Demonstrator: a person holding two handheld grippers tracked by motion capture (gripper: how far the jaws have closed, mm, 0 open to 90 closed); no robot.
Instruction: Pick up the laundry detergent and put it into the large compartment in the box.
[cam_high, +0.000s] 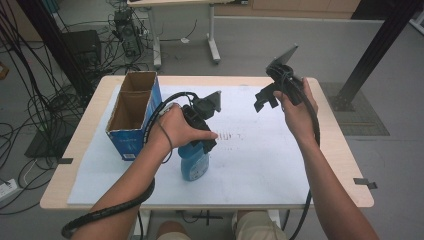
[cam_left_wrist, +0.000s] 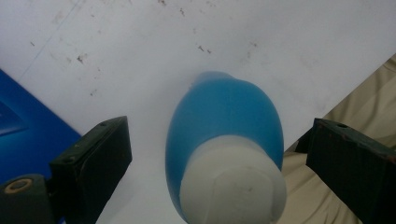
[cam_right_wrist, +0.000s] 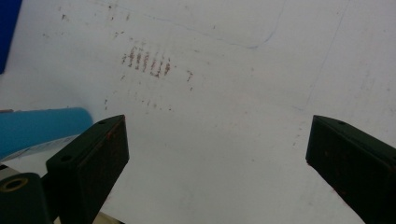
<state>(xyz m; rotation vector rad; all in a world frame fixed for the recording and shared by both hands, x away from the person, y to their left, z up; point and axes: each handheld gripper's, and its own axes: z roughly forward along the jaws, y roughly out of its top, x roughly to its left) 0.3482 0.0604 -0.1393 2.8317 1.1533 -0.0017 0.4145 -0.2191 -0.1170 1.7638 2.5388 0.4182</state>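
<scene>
One white sheet (cam_high: 260, 165) covers most of the bench (cam_high: 345, 165). Blue open-topped carton (cam_high: 132, 117) stands at its left edge. Blue bottle (cam_high: 194, 161) with a white cap stands upright near the front edge — left gripper (cam_left_wrist: 219, 163) hangs over it, jaws spread either side, not touching. Right gripper (cam_high: 265, 100) — jaws wide apart, empty — is raised over the back right area. Rust-coloured marks (cam_right_wrist: 147, 60) dot the sheet's middle.

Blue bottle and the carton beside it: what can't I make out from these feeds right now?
- Blue bottle, high view: the left hand and left gripper cover its top; the label is too small to read.
- Blue bottle, left gripper view: its white cap hides the neck, and the base is behind the body.
- Cardboard carton, high view: the compartment floors are in shadow, so contents cannot be told.
- Right gripper: nothing between its jaws.
</scene>
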